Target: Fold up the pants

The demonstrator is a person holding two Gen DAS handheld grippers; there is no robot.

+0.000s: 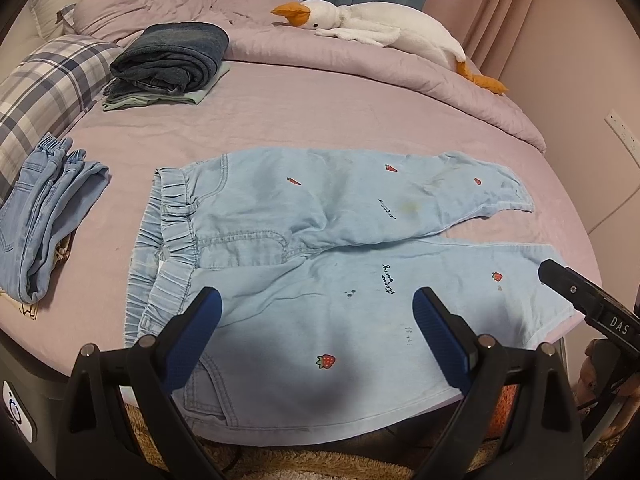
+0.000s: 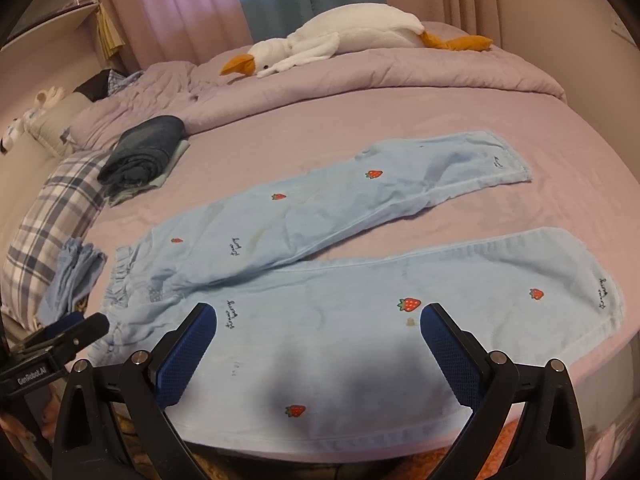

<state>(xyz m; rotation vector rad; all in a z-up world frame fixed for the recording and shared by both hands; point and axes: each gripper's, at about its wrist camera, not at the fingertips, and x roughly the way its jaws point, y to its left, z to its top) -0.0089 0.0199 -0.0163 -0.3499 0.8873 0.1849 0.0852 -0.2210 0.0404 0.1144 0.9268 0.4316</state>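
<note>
Light blue pants (image 1: 304,216) with strawberry prints lie spread flat on the lilac bed, waistband to the left, both legs running right. In the right wrist view the pants (image 2: 360,280) show both legs apart, cuffs at the right. My left gripper (image 1: 318,308) hovers open above the near leg by the waistband, with nothing between its blue pads. My right gripper (image 2: 318,324) is open too, above the near leg's middle. The right gripper's black tip (image 1: 576,292) shows at the near cuff in the left wrist view; the left one (image 2: 76,332) shows by the waistband.
A stack of folded dark jeans (image 1: 172,60) sits at the back left, folded light jeans (image 1: 44,220) at the left edge beside a plaid pillow (image 1: 48,76). A plush goose (image 1: 372,28) lies on the bunched duvet behind. The bed's near edge drops to a rug (image 1: 300,460).
</note>
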